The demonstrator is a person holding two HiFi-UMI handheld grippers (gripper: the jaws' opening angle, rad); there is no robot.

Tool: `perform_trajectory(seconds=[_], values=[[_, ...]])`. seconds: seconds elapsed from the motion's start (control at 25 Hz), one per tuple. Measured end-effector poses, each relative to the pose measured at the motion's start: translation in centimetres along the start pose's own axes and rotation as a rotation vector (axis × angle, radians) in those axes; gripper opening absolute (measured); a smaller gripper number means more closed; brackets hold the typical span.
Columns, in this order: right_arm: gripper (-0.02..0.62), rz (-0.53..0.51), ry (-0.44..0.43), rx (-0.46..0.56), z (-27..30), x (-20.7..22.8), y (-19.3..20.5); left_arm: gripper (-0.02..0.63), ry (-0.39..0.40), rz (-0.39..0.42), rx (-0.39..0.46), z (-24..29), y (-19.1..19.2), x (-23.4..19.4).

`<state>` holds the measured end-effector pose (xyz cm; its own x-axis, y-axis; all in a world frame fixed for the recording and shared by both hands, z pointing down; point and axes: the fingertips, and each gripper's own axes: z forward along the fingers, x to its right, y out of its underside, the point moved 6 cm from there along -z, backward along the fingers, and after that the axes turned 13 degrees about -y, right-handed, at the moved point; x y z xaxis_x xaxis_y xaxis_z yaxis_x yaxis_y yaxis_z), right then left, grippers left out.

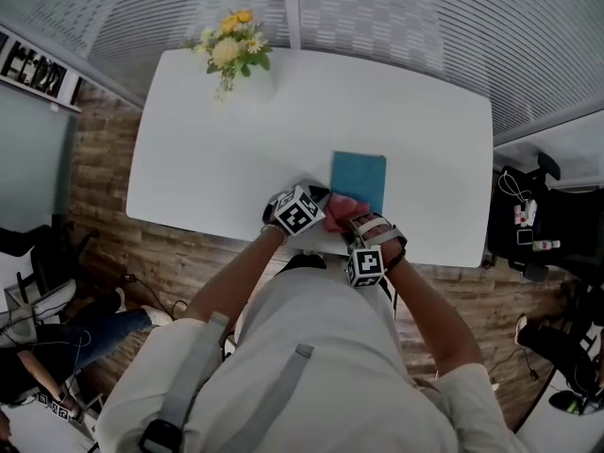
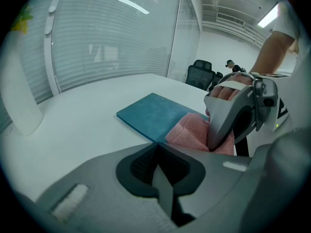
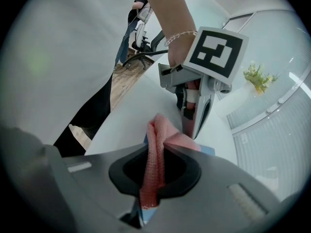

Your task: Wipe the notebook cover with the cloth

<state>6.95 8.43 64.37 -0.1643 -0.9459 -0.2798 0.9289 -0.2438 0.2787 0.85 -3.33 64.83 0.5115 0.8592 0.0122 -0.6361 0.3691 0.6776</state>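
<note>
**Subject item.** The teal rectangular notebook (image 1: 359, 179) lies flat and closed on the white bench (image 1: 208, 159), close to the bench's near edge. Its long axis appears to run away from the person. The pink knitted cloth (image 1: 344, 210) sits bunched on the notebook's near left corner and covers only that corner. The rest of the cover is bare.

**Grippers.** The right gripper (image 3: 154, 174) is at the notebook's near edge. Its fingers are pinching a fold of the cloth, which stands up between them and spills forward onto the cover. The left gripper (image 2: 158, 149) is just beside the notebook's near left corner, over bare bench. Its fingers are pressed together with nothing between them. Whether they touch the notebook's edge cannot be determined.

**Assessment.** Wiping looks to be at an early stage. The bare cover lies ahead of the right gripper's fingers, away from the person and slightly to the right, so a stroke would run along the long axis. The right gripper is the nearer one and the only one carrying cloth. The left gripper is placed to steady the near left corner, and the notebook sliding on the smooth bench is judged the main risk.

**Surroundings.** A bunch of yellow and white flowers (image 1: 234, 50) stands well beyond the notebook's far left corner, outside the likely stroke path.
</note>
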Motion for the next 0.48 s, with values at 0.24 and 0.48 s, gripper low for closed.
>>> perform_trajectory(seconds=[0.24,0.48], values=[[0.008,-0.004,-0.009,0.005,0.2,-0.6,0.0,0.000,0.000,-0.003,-0.001,0.0,0.1,-0.1],[0.008,0.009,-0.032,0.021,0.1,-1.2,-0.3,0.000,0.003,-0.007,-0.008,0.0,0.0,-0.1]])
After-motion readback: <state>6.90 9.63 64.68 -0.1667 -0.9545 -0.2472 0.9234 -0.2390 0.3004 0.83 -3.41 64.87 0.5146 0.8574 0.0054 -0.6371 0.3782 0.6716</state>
